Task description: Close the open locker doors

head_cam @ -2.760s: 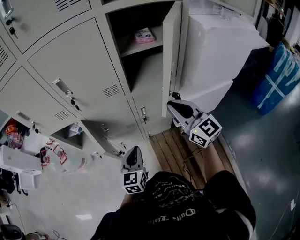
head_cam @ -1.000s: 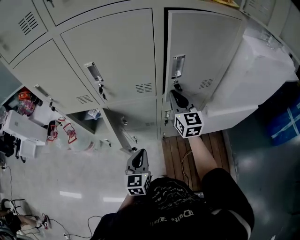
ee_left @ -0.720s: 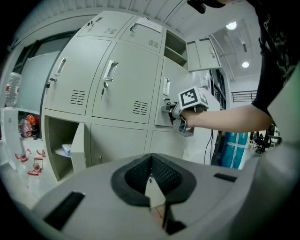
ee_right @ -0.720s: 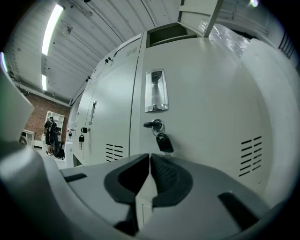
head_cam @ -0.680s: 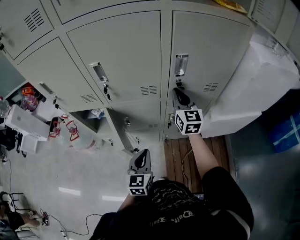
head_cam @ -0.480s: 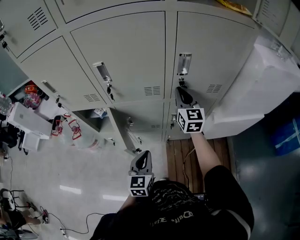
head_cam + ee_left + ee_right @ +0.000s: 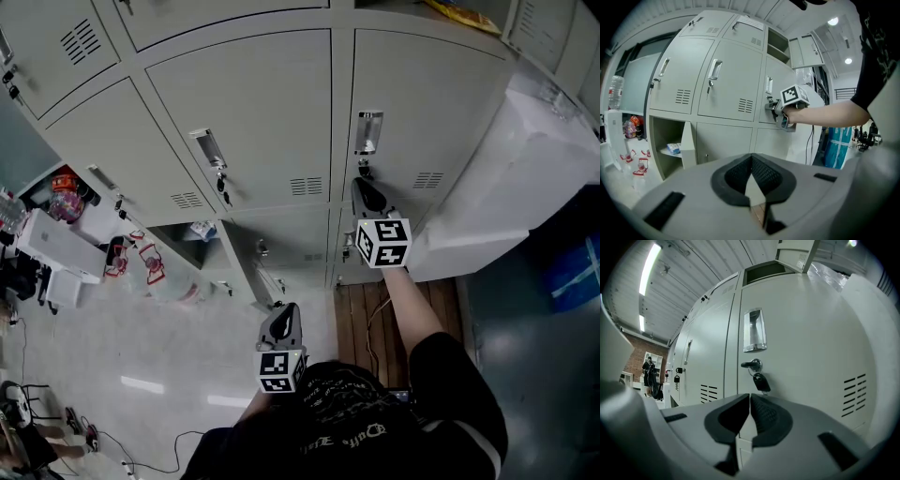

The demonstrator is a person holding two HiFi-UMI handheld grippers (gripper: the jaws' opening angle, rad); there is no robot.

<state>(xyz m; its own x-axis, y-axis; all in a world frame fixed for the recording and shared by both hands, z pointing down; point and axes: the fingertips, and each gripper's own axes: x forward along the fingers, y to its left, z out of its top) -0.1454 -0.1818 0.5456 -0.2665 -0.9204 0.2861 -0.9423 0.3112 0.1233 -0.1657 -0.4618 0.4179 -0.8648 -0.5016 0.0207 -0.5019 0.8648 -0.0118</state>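
Right gripper (image 7: 363,185), closed, sits at the upper door (image 7: 431,103), which looks flush. Left gripper (image 7: 282,312) is closed too. Next I'd swing the low left door (image 7: 242,267) shut.

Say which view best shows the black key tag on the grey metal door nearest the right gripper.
Right gripper view: the black key tag hangs large below its lock. Head view shows a tiny dark speck; left gripper view shows nothing clear.
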